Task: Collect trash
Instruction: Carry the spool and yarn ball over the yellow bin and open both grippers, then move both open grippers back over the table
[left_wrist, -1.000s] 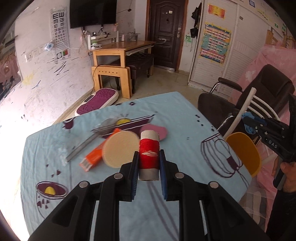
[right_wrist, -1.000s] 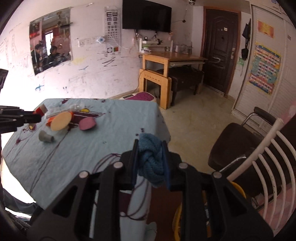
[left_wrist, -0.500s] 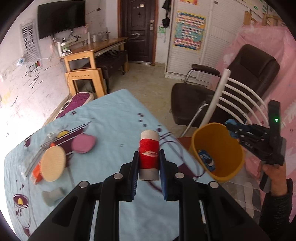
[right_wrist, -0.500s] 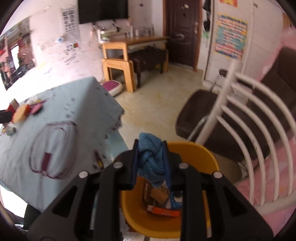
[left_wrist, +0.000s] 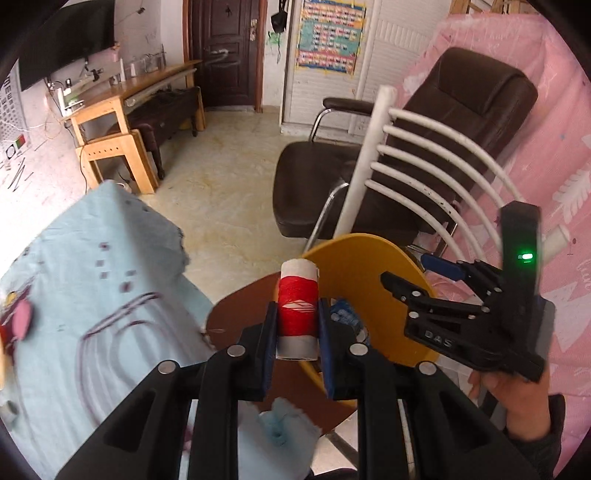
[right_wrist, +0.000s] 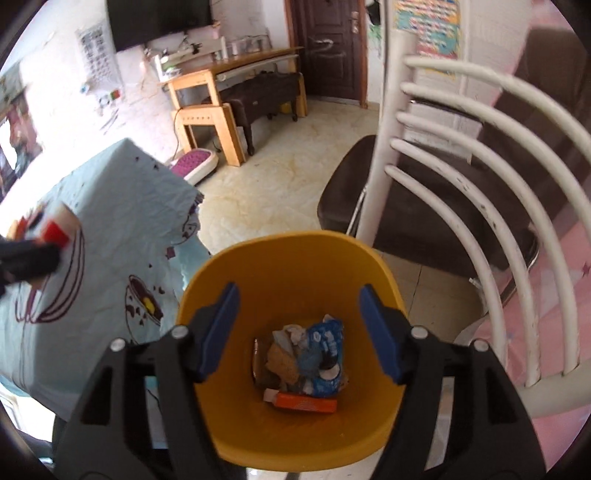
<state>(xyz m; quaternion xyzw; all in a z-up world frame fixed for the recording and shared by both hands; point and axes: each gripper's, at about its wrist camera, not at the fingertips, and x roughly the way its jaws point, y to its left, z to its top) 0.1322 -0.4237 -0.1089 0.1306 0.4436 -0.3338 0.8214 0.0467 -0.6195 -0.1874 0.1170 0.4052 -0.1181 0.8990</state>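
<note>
Pale floor tiles and a blue printed cloth on the table (left_wrist: 92, 295) frame the yellow bin (right_wrist: 295, 266), which stands by a white slatted chair (right_wrist: 461, 166). Clamped upright in the left tool (left_wrist: 295, 325) is a spool of red thread (left_wrist: 297, 306) on a cardboard core, carried off the table's edge and close to the bin's rim. It looks light and stiff; the wound thread gives the pads some bite, and the hold across its middle seems sound, since the bare core ends look smoother. Over the bin mouth, the right tool (right_wrist: 298, 325) has its jaws opening, with nothing between them. Below lie crumpled wrappers (right_wrist: 321, 350) and an orange packet (right_wrist: 306, 402). More items sit on the cloth at the far left, too blurred to name. A hand (left_wrist: 517, 402) holds the right tool's grip
</note>
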